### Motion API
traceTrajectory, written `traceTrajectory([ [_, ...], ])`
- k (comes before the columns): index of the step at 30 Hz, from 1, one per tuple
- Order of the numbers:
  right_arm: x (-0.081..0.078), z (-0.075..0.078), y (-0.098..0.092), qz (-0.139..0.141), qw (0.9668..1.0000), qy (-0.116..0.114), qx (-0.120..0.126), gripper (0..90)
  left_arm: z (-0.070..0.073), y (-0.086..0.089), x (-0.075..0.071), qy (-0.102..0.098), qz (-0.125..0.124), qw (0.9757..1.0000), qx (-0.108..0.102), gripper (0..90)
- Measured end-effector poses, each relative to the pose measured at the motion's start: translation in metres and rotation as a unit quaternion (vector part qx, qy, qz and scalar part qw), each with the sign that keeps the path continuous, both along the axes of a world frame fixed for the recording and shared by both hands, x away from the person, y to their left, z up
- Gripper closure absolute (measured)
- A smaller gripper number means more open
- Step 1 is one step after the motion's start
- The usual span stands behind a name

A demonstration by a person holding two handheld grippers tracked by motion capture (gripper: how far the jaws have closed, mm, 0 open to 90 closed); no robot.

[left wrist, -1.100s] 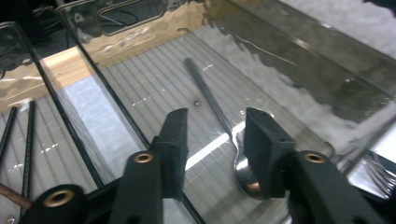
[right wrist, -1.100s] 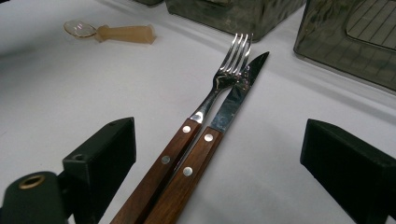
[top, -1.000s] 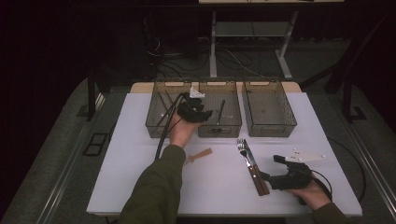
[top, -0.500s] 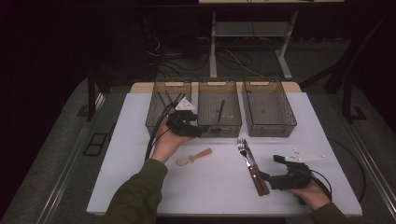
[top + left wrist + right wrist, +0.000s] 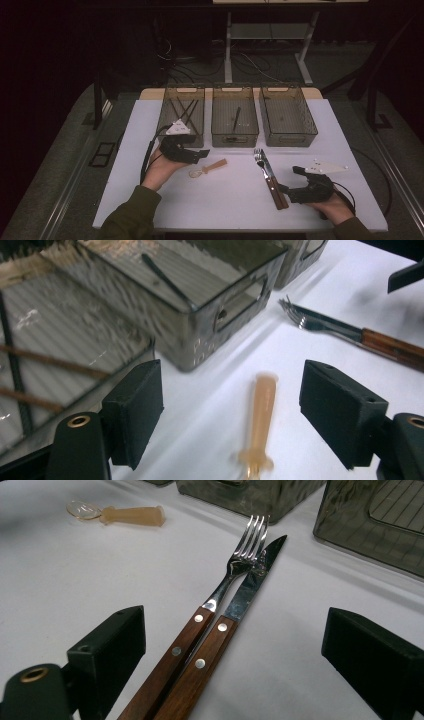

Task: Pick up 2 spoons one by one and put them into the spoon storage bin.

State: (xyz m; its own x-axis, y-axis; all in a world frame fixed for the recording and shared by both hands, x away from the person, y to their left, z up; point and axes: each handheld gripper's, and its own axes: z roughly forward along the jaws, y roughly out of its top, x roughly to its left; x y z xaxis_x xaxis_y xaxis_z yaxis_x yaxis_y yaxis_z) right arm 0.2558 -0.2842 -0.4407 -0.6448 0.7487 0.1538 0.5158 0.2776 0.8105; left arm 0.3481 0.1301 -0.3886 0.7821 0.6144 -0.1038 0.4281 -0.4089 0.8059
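A small spoon (image 5: pixel 207 168) with a tan handle and a clear bowl lies on the white table (image 5: pixel 225 205), left of centre. My left gripper (image 5: pixel 200 155) hovers just over its left end. In the left gripper view the jaws (image 5: pixel 230 390) have just been opening and the blurred spoon (image 5: pixel 260 425) lies on the table between them, untouched. A fork (image 5: pixel 262 162) and a knife (image 5: pixel 272 182) with wooden handles lie side by side. My right gripper (image 5: pixel 290 180) stands open at their handle end. In the right gripper view its jaws (image 5: pixel 235 645) straddle both handles without touching them.
Three clear grey bins stand in a row at the back. The left bin (image 5: pixel 165 116) holds thin sticks, the middle bin (image 5: pixel 235 136) a dark utensil, and the right bin (image 5: pixel 287 137) looks bare. Cables trail from both grippers.
My left hand has drawn back from the middle bin toward the near left, down beside the spoon, and its jaws have spread wider. The right hand has stayed put.
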Motion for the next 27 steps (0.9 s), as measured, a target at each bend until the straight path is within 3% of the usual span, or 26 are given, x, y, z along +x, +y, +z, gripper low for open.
traceTrajectory([
  [9,-0.001,0.001,0.0,-0.003,1.0,-0.003,-0.002,10.1,-0.015,0.015,-0.022,0.0,0.006,0.9999,0.012,26.6],
  [12,-0.001,0.001,0.0,-0.003,1.0,-0.002,-0.002,10.1,-0.023,0.016,-0.026,0.004,0.003,0.9996,0.029,28.4],
  [14,-0.001,0.001,0.0,-0.003,1.0,-0.002,-0.003,10.1,-0.027,0.016,-0.027,0.006,-0.006,0.9989,0.045,29.1],
  [18,-0.001,0.001,0.0,-0.002,1.0,-0.002,-0.003,10.1,-0.033,0.015,-0.027,0.013,-0.016,0.9982,0.056,30.3],
  [27,0.0,0.0,0.0,0.0,1.0,-0.002,-0.005,10.1,-0.04,0.013,-0.024,0.029,-0.02,0.9972,0.066,38.4],
])
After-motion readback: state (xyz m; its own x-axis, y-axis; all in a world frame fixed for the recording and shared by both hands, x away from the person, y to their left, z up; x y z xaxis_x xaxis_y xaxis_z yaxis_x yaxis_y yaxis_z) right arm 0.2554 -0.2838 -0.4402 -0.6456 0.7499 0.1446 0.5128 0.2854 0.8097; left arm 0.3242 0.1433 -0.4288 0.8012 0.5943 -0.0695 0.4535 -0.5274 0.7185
